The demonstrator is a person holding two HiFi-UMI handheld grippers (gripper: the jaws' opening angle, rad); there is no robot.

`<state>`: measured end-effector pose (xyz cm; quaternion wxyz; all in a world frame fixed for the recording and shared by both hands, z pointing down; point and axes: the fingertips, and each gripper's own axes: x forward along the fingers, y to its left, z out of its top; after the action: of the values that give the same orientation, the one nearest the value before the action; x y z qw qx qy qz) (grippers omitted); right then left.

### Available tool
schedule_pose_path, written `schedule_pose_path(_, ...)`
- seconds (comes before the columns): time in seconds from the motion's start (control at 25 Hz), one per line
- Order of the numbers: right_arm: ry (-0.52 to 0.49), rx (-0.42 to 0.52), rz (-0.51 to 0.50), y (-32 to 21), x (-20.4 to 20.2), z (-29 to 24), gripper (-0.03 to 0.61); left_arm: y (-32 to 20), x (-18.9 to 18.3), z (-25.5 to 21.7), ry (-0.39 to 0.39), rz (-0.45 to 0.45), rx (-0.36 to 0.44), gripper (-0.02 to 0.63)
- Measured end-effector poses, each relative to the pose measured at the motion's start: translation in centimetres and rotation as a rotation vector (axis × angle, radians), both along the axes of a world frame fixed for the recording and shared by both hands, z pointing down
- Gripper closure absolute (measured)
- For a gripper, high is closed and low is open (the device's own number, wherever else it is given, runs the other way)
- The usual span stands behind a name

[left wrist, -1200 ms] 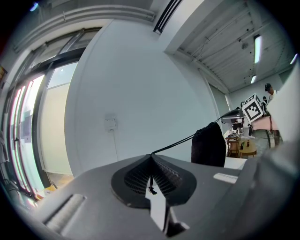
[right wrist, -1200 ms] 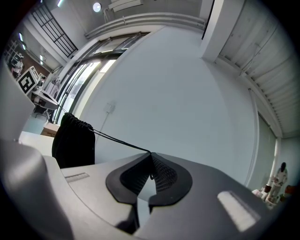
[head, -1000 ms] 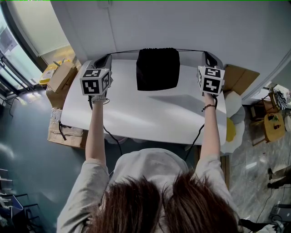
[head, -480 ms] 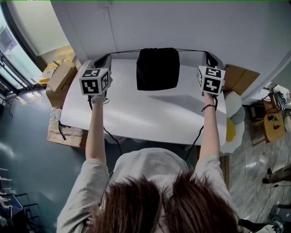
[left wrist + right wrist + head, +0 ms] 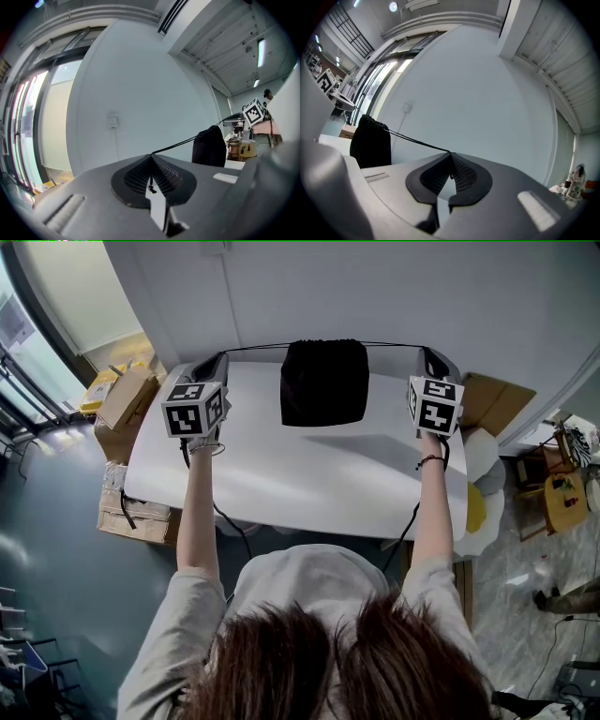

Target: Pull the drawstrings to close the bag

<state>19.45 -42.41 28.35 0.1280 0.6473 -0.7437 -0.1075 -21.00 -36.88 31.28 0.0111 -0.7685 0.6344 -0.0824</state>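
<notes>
Head view, one person at a white table (image 5: 281, 474), arms stretched out over it.

- Bag (image 5: 324, 382): black cloth, upright, at the middle of the table's far edge, close to the grey wall (image 5: 375, 287). In the right gripper view its top edge looks gathered.
- Left drawstring (image 5: 258, 346): thin black cord, drawn straight from the bag's top out past the table's far left corner, ending in the left gripper.
- Right drawstring (image 5: 394, 344): same cord type, drawn straight from the bag's top towards the table's far right corner, ending in the right gripper.
- Left gripper (image 5: 223, 356): held above the table's far left corner, marker cube towards the person. Left gripper view: jaws clenched together with the cord pinched between the ribbed pads and a small knotted end hanging just inside them.
- Right gripper (image 5: 427, 352): held above the table's far right corner, well apart from the left one, with the bag between them. Right gripper view: jaws clamped on the cord, which enters at the tip of the pads.
- Cardboard boxes (image 5: 127, 395): on the floor beside the table's left end.
- Wall switch (image 5: 112, 121): on the wall behind the table, seen in the left gripper view.
</notes>
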Motion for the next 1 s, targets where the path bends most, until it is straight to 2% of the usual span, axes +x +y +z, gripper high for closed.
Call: schedule_pose_path(1.0, 0.031, 0.016, -0.009, -0.45, -0.19, 0.1, 0.566, -0.33, -0.78, -0.41, 0.004, -0.02, 0.011, 0.612)
